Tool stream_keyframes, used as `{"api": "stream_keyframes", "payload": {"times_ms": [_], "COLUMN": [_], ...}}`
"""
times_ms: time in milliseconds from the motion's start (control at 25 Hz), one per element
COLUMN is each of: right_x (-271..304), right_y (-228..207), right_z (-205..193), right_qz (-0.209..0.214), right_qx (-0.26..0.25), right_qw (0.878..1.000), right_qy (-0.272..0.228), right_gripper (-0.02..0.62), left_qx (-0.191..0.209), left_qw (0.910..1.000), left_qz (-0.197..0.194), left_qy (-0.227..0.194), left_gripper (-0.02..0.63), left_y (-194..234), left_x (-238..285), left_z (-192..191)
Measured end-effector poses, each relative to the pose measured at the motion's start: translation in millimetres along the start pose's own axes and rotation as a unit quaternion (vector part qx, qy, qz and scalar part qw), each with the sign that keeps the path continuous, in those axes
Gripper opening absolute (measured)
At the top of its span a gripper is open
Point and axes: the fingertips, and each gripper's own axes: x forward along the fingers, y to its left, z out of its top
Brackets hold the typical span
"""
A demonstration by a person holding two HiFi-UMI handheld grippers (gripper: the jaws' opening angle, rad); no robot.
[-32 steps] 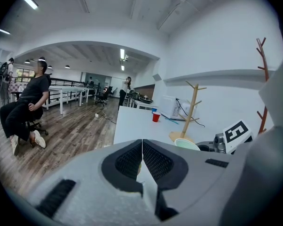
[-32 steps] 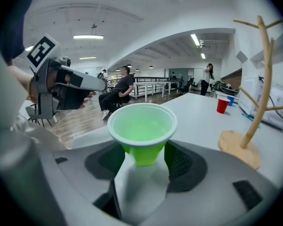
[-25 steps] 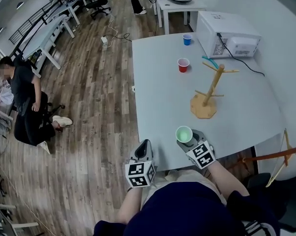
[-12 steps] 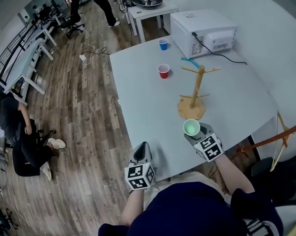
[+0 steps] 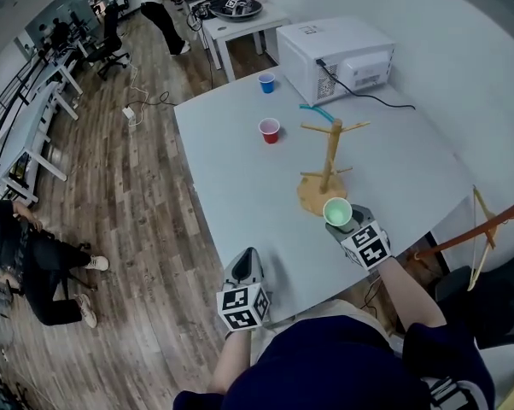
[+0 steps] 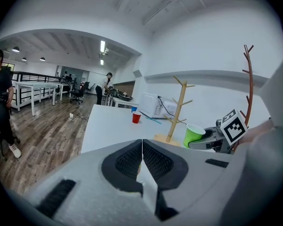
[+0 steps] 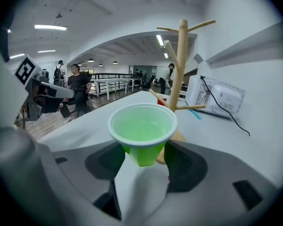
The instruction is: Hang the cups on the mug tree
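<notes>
A green cup (image 5: 337, 212) stands upright in my right gripper (image 5: 344, 222), which is shut on its lower part just in front of the wooden mug tree's (image 5: 329, 154) round base. In the right gripper view the green cup (image 7: 142, 131) sits between the pads, with the bare-armed mug tree (image 7: 179, 69) close behind. A red cup (image 5: 269, 130) and a blue cup (image 5: 266, 82) stand farther back on the table. My left gripper (image 5: 249, 256) hovers at the table's near edge, shut and empty; its pads (image 6: 132, 160) meet.
A white microwave (image 5: 338, 51) with a black cable stands at the table's (image 5: 231, 178) far right, a teal stick (image 5: 315, 110) before it. A small table (image 5: 240, 24) stands beyond. A person sits on the wood floor (image 5: 35, 259) at left.
My right gripper has carried the green cup away from the table's near edge to just in front of the mug tree's base. The left gripper stays shut at the near edge.
</notes>
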Motion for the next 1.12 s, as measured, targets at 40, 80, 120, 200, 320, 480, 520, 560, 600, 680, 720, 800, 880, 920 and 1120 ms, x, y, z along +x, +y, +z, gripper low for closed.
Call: {"api": "stream_keyframes", "payload": {"times_ms": [40,80,120,200,320,480,520,560,600,680,720,800,880,920,1120], "right_x": [1,1,2,4,7,10,10,11,12,14,15,16,17,18,23], "right_y": [-6,-12,-17,-28,-46,-65,-69,-73,-78,-88,-93,-99,-101,-101,-103], "right_z": [0,-1,-1,0,1,2,3,4,6,8,9,8,7,6,2], "right_qz": [-0.004,-0.008,-0.012,-0.02,-0.033,-0.046,-0.048,-0.051,-0.053,-0.059,-0.062,-0.066,-0.064,-0.063,-0.053], "right_qx": [-0.002,-0.005,-0.008,-0.015,-0.025,-0.027,-0.029,-0.035,-0.043,-0.061,-0.065,-0.07,-0.082,-0.089,-0.119], "right_qw": [1.0,1.0,1.0,1.0,0.999,0.998,0.998,0.997,0.997,0.995,0.994,0.993,0.992,0.991,0.987], "right_qy": [0.002,0.005,0.007,0.012,0.016,0.033,0.037,0.041,0.044,0.052,0.056,0.064,0.073,0.078,0.094], "right_gripper": [0.275,0.273,0.274,0.273,0.273,0.272,0.272,0.272,0.272,0.272,0.272,0.272,0.272,0.272,0.272], "left_qx": [0.0,0.0,0.0,0.002,0.003,0.0,-0.001,-0.002,-0.002,-0.002,-0.001,-0.002,-0.003,-0.003,-0.005], "left_qw": [1.0,1.0,1.0,1.0,0.9999,1.0,1.0,1.0,1.0,0.9999,0.9999,0.9999,0.9999,0.9999,0.9999], "left_qz": [-0.001,-0.003,-0.004,-0.005,-0.006,-0.003,-0.002,0.0,0.001,0.003,0.004,0.004,0.006,0.007,0.012], "left_qy": [0.0,0.001,0.002,0.004,0.008,0.008,0.009,0.009,0.009,0.011,0.011,0.012,0.012,0.011,0.009], "left_gripper": [0.02,0.02,0.02,0.02,0.02,0.02,0.02,0.02,0.02,0.02,0.02,0.02,0.02,0.02,0.02], "left_y": [-1,-2,-2,-3,-4,-1,0,1,2,4,4,3,3,4,6], "left_x": [2,4,6,8,9,10,10,9,9,9,9,9,8,8,9], "left_z": [0,0,0,0,1,1,2,2,2,3,3,3,3,3,5]}}
